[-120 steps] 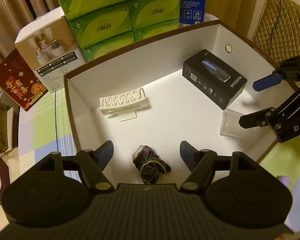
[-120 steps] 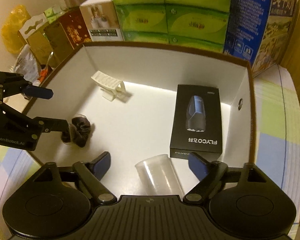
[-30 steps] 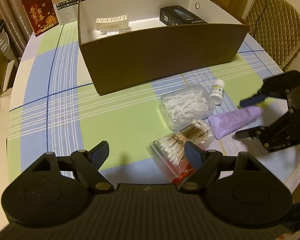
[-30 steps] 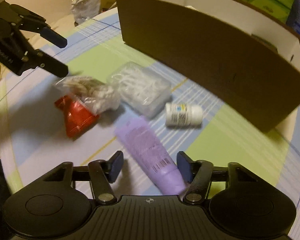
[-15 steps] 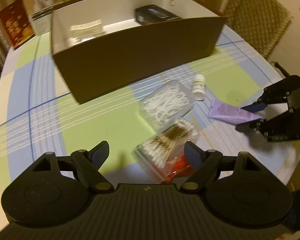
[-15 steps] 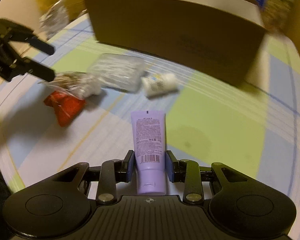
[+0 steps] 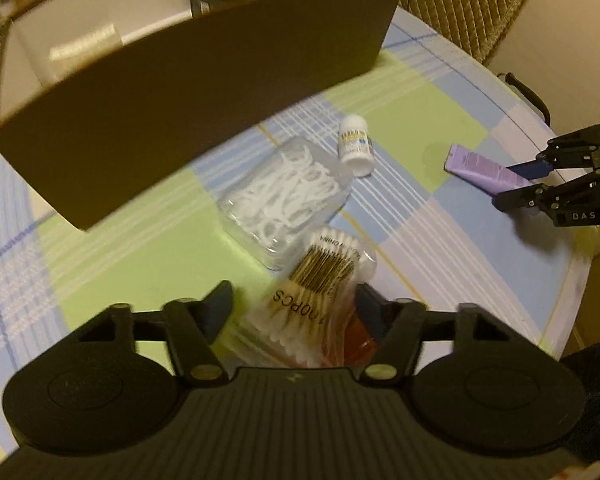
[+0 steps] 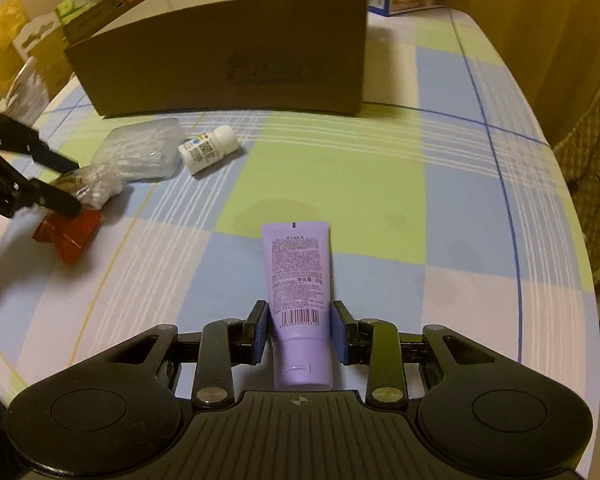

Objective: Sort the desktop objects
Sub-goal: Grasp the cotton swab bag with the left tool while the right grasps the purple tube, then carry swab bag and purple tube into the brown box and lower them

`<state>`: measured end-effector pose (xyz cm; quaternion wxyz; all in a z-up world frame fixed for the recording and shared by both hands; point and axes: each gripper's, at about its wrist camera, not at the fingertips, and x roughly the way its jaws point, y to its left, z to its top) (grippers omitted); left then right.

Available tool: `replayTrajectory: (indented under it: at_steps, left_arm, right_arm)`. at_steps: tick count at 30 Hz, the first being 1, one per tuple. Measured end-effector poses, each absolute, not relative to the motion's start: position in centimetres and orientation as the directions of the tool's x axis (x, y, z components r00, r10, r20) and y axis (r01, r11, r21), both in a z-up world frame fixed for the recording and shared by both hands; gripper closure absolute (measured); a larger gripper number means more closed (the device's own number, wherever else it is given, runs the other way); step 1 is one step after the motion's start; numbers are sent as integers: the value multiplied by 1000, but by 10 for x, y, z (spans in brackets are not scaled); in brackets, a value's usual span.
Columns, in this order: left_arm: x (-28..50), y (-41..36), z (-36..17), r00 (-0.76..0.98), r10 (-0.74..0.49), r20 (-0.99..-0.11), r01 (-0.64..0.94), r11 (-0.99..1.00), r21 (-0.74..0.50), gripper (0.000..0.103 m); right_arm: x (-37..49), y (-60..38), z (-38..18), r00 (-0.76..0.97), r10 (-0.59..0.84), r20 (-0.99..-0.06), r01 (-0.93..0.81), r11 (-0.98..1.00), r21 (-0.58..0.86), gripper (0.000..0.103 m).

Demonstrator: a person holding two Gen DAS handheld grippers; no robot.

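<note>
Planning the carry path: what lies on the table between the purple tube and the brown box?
Only bare checked tablecloth, per the right wrist view, from purple tube to brown box.

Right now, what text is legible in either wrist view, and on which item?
"ASAKA": top of the purple tube, held in the right gripper.
"30g": same tube; remaining print and barcode digits too small.
"100PCS": cotton swab bag, partly hidden.
"CHINA": same bag, upper edge, blurred.
"DAS": right gripper body.
White pill bottle label: unreadable.
Brown box marking: smeared.

left gripper [image 7: 294, 306] jaws wide apart, right gripper [image 8: 300, 330] jaws nearly closed
</note>
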<state>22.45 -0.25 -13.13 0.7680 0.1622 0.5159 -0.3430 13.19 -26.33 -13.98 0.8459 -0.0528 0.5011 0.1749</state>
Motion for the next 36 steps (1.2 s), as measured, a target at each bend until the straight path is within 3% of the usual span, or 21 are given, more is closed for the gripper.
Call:
replayTrajectory:
  at_steps: [3,6,13,20,27,36]
  left_arm:
    - [223,-4,-136,220,-384,-897,685,715,-138,68]
    - [219,-8,-134,236,-391,-890,679,721,-136,78]
    - [207,-14,-128,280,-366,-887,688,722,-81,81]
    - [198,-7,-110,313,-400,-862,658,745,-107,81]
    - [193,5,-89,359,-412,-838,621,775,-115,81]
    - [207,26,-59,429,-418,-800,550,824,-136,81]
  right_arm:
    - [130,-264,-140,445,236,-864,-329,940,88,73]
    - [128,-261,-140,453,223,-863,-316,945,78,73]
    - [132,-252,-144,476,184,-860,-313,949,30,73]
    - [133,-241,-142,457,144,-878,-326,945,-15,73]
    - [128,-241,-126,428,236,-872,-346,934,83,73]
    - [138,-223,-73,488,379,-786,-426,889,165,73]
